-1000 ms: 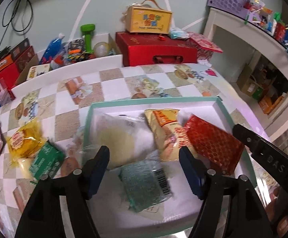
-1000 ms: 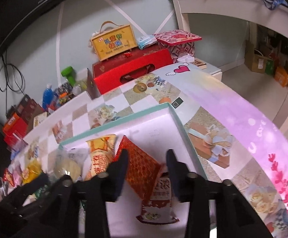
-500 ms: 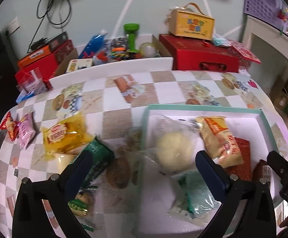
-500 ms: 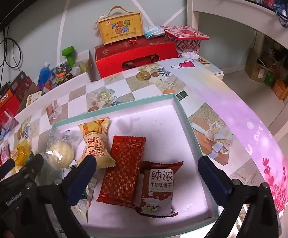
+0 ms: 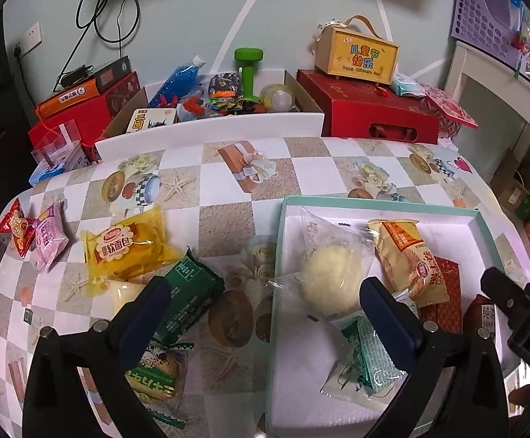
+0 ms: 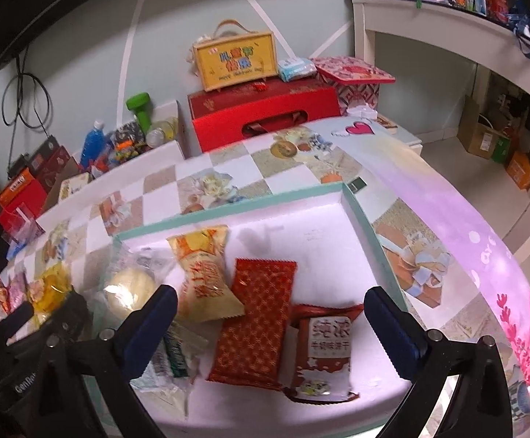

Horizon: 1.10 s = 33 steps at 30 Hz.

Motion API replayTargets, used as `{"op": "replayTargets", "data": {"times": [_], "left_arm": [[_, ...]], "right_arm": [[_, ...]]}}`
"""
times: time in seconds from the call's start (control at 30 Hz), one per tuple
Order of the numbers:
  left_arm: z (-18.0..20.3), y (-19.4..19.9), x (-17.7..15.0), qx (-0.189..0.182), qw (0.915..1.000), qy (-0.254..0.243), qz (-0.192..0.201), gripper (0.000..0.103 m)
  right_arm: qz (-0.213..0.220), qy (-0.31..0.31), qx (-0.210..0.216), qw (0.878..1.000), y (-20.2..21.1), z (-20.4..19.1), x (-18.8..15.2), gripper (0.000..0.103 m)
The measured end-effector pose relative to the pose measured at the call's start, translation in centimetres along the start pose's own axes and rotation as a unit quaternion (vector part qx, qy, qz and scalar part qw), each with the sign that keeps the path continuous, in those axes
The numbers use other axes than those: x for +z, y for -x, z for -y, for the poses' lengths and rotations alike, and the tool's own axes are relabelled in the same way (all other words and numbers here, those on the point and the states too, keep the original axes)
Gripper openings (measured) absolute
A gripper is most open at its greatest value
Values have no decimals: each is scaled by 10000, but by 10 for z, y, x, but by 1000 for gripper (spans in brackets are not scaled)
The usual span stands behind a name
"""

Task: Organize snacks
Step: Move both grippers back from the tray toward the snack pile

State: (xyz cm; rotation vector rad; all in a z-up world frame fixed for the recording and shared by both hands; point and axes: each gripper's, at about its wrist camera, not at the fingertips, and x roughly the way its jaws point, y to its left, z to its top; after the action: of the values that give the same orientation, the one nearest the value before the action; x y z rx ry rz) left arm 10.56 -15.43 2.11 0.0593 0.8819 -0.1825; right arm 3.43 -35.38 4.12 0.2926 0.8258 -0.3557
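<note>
A teal-rimmed white tray (image 5: 374, 199) (image 6: 228, 215) holds a clear-wrapped round bun (image 5: 328, 281) (image 6: 129, 292), a yellow-orange packet (image 5: 409, 255) (image 6: 204, 273), a red patterned packet (image 6: 255, 321), a dark red biscuit packet (image 6: 325, 350) and a pale green packet (image 5: 369, 361). Loose on the table left of the tray lie a yellow bread packet (image 5: 126, 246), a dark green packet (image 5: 188, 299), a pink packet (image 5: 47, 235) and a red packet (image 5: 14, 226). My left gripper (image 5: 265, 310) is open and empty above the tray's left edge. My right gripper (image 6: 270, 314) is open and empty above the tray.
Behind the table stand a red gift box (image 5: 378, 113) (image 6: 265, 113) with a yellow carry box (image 5: 356, 53) on top, and a cardboard box (image 5: 213, 116) of toys with a green dumbbell (image 5: 246, 73). A white shelf (image 6: 465, 36) stands at the right. The right gripper's body (image 5: 520, 314) shows at the left wrist view's right edge.
Both grippers opened wide and pulled back from the tray. The right let go of the red patterned packet, which now lies in the tray. The left gripper shifted left toward the loose snacks.
</note>
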Motion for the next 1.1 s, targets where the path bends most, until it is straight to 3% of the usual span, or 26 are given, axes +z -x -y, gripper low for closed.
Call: {"op": "replayTargets", "data": {"times": [0.43,0.67,0.83,1.1], "left_arm": [[-30,6,-4,121,9999,34,-16,103],[-59,7,-7,110,9996,245,73,103],[-82,12,-10,110,9985,343,420,103],[-122,13,-12,9,9955,837,450,103]], "right_arm": [[91,83,290,9995,-2,-36,-5,103],[240,399,230,9987,-1,-62,-10,103],[229,455,380,9980,-5,-80,-15,103],[370,393,685,9962,-3,-105,-19,103]]}}
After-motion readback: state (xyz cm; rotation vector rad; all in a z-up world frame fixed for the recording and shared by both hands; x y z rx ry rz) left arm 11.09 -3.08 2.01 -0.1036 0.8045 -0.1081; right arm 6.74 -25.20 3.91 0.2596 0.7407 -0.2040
